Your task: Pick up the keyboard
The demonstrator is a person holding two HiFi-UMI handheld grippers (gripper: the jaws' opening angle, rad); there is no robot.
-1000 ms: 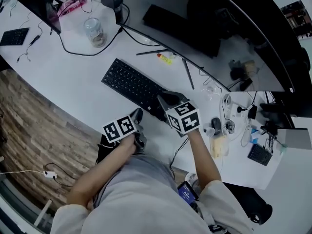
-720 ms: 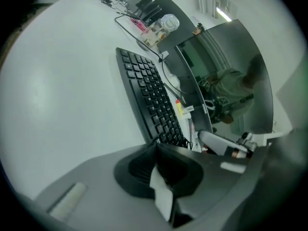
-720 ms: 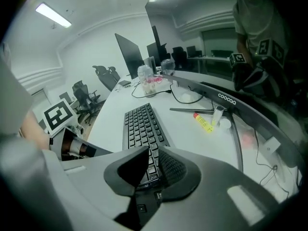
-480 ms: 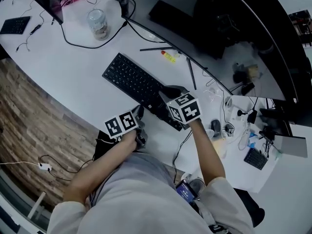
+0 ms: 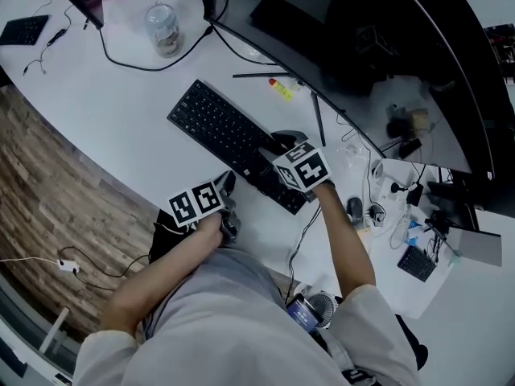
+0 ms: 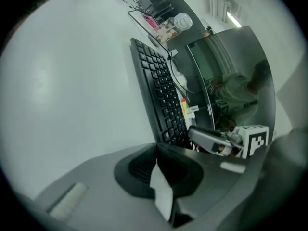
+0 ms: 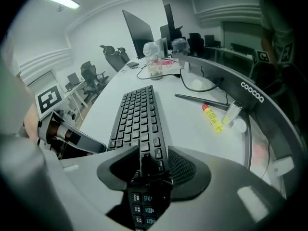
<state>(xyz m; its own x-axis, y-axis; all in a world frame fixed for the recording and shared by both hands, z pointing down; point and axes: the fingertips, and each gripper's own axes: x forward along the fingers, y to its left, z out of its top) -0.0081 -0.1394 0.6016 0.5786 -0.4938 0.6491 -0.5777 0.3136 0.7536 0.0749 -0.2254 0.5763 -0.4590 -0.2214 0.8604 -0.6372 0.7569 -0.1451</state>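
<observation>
1. Keyboard: black, long and slim; lies flat on the white desk, slanting from upper left to lower right in the head view.
2. Right gripper: points steeply down over the keyboard's right-hand end, marker cube uppermost.
3. Jaws of that gripper: have just been opening and now stand wide; clamp nothing, with the keyboard's end showing in the gap between them and the key rows running away up the middle of the right gripper view.
4. Left gripper: hangs over the desk's near edge, just beside the keyboard's front side and a little left of the right gripper, tips aimed toward the keys.
5. Jaws of that gripper: drawn together, pad against pad, with the keyboard lying beyond them rather than between; show only a pale sliver at the seam, perhaps the desk seen through a crack.
6. Beyond the keyboard: a yellow tube and a thin black rod, both on the desk near the foot of a dark curved partition.
7. Farther left: a clear jar, upright, with a black cable curving past just beside it.
8. At the bottom of the head view: the person's pale shirt, both forearms reaching up from it; left of the desk, a wood-patterned floor.
</observation>
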